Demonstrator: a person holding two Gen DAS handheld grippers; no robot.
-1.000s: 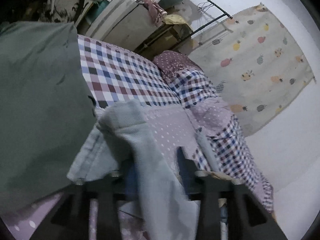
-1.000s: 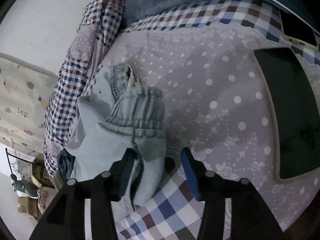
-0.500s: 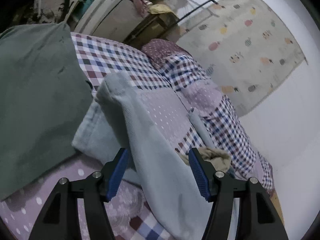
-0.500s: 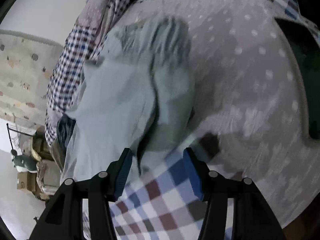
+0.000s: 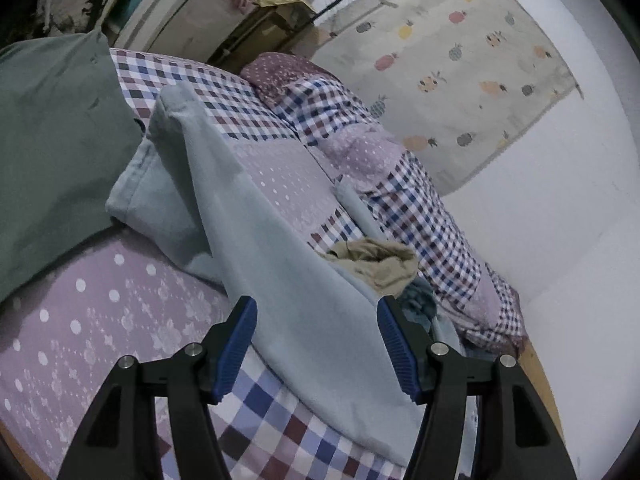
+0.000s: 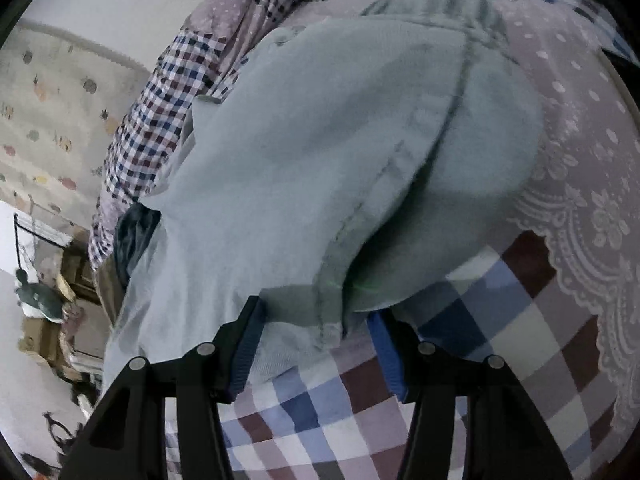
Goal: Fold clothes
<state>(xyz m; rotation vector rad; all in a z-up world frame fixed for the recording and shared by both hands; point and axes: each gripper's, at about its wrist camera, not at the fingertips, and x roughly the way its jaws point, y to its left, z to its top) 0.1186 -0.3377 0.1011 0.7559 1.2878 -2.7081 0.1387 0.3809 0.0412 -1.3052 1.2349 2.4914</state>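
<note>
The pale blue-grey cotton trousers [image 5: 256, 216] lie spread on the bed, over a lilac bedspread with white dots and a checked border [image 5: 92, 320]. In the left wrist view one long leg runs from the far left toward the near right and passes between the fingers of the left gripper [image 5: 316, 344]. The blue pads stand wide apart – they do not press the cloth.

In the right wrist view the same trousers [image 6: 320, 152] fill the middle, with a stitched seam going down to the right gripper [image 6: 316, 340]. Its fingers also stand apart, and the near edge of the cloth lies in the gap between them, not pinched.

At the far left lies a dark green flat cloth [image 5: 48, 140], touching the trousers. A crumpled beige garment [image 5: 380, 260] sits just beside the leg – at the right edge of the bed.
</note>
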